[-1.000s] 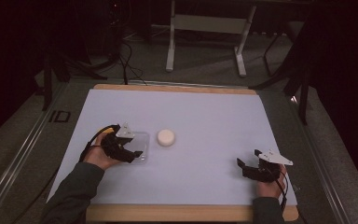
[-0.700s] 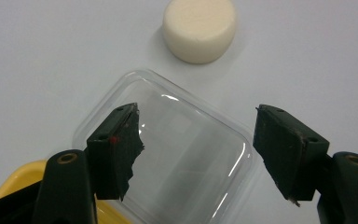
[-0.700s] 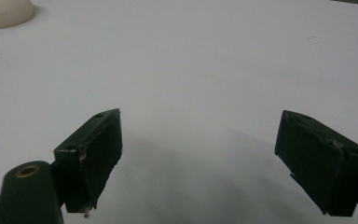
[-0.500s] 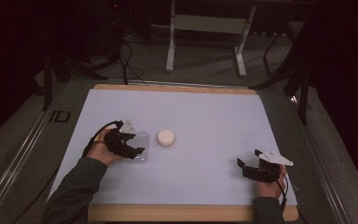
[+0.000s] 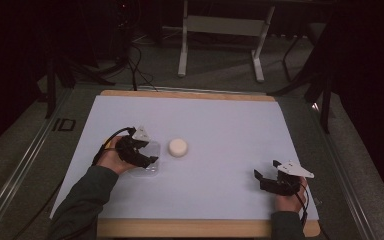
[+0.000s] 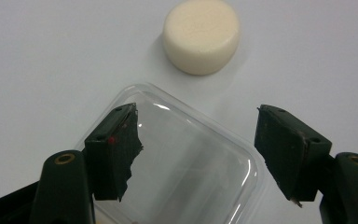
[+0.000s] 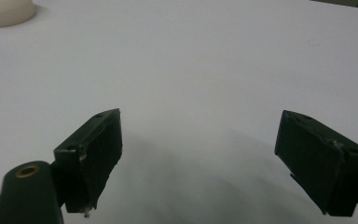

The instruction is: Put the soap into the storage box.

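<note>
A clear plastic container (image 6: pixel 182 158) lies on the white mat (image 5: pixel 220 125) at the left, also seen in the high view as the container (image 5: pixel 151 168). My left gripper (image 6: pixel 198 116) hangs over it, and its jaws have just been opening. They straddle the container's far corner without pressing on it. A cream round puck (image 6: pixel 201 35) rests just beyond; the high view has the puck (image 5: pixel 178 147) to the right of the left gripper (image 5: pixel 150 159). My right gripper (image 5: pixel 260 177) sits near the front right, open, with bare mat between the jaws of the right gripper (image 7: pixel 200 121).
The mat lies on a wooden board (image 5: pixel 190 95) with its edge showing at front and back. The puck (image 7: pixel 4 11) shows at the top left corner of the right gripper view. A grey stand (image 5: pixel 220 25) and cables are on the floor behind the table.
The left hand has shifted slightly over the clear container. The right hand has kept still.
</note>
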